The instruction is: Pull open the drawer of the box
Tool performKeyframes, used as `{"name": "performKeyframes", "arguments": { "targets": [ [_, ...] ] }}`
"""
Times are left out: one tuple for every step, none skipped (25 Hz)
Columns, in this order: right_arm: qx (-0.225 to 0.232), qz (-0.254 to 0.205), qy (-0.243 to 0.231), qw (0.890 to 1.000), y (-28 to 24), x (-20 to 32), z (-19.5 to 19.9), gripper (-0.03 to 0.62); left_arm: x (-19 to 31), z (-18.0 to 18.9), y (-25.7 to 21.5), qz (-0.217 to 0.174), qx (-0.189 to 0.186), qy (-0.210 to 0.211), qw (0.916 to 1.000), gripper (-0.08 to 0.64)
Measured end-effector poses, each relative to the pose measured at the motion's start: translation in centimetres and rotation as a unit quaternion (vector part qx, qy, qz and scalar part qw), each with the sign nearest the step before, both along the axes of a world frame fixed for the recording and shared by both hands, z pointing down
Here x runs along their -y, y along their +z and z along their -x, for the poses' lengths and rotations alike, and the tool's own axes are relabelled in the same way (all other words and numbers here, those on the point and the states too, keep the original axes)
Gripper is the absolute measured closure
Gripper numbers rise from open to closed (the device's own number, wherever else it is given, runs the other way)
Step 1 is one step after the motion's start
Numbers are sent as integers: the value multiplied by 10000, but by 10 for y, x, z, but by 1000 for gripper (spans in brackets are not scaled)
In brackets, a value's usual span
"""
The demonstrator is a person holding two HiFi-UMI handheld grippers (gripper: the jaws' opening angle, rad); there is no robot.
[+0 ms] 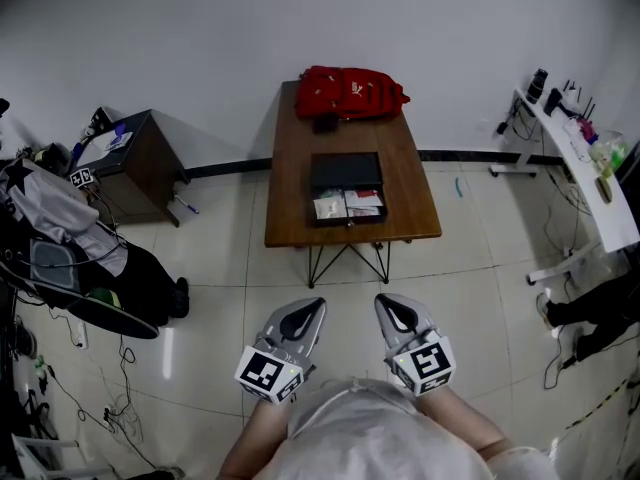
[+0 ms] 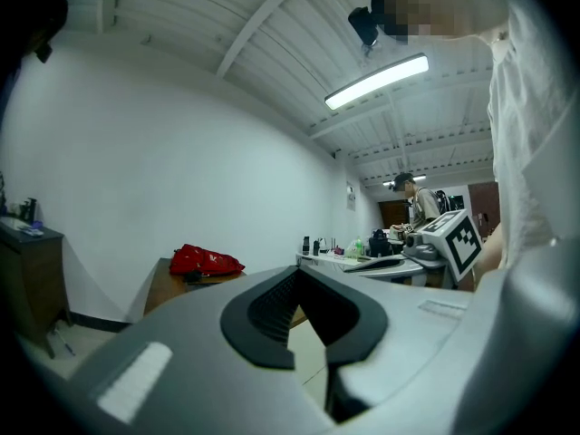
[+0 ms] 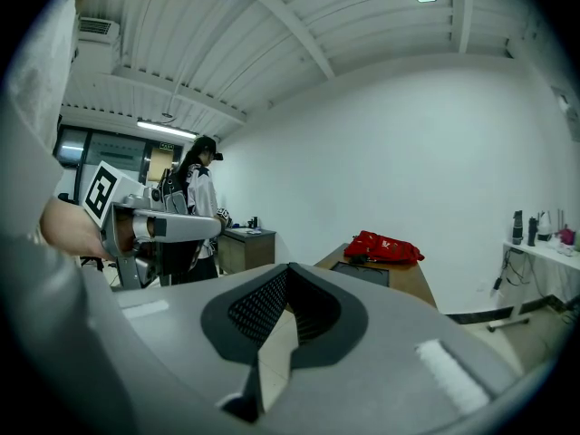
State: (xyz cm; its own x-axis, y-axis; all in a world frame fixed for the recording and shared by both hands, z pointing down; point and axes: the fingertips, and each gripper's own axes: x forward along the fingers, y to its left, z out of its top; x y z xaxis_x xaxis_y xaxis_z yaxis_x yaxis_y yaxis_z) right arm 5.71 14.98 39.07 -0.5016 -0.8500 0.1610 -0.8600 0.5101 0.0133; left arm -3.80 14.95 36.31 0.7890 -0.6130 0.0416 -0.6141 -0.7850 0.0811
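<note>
A black box (image 1: 346, 171) sits on the brown wooden table (image 1: 295, 168), far ahead of me. Its drawer (image 1: 348, 206) is out toward the table's near edge, and papers show inside it. Both grippers hang close to my body over the tiled floor, well short of the table. My left gripper (image 1: 312, 308) is shut with nothing between its tips (image 2: 299, 275). My right gripper (image 1: 388, 304) is also shut and empty (image 3: 288, 268). In the right gripper view the box (image 3: 362, 273) shows small on the table.
A red bag (image 1: 350, 93) lies at the table's far end against the wall. A dark cabinet (image 1: 135, 158) stands at the left above a pile of clothes and gear (image 1: 60, 238). A white desk (image 1: 580, 168) runs along the right. Another person (image 3: 198, 207) stands nearby.
</note>
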Motion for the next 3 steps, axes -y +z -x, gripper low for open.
{"name": "performKeyframes", "arguments": {
  "targets": [
    [3, 9, -6, 10000, -2, -3, 1, 584, -4, 0, -2, -16, 5, 8, 10000, 554],
    [0, 11, -17, 10000, -4, -8, 2, 584, -8, 0, -4, -31, 12, 11, 10000, 554],
    [-4, 11, -29, 10000, -6, -12, 2, 584, -12, -1, -7, -46, 21, 12, 10000, 554]
  ]
}}
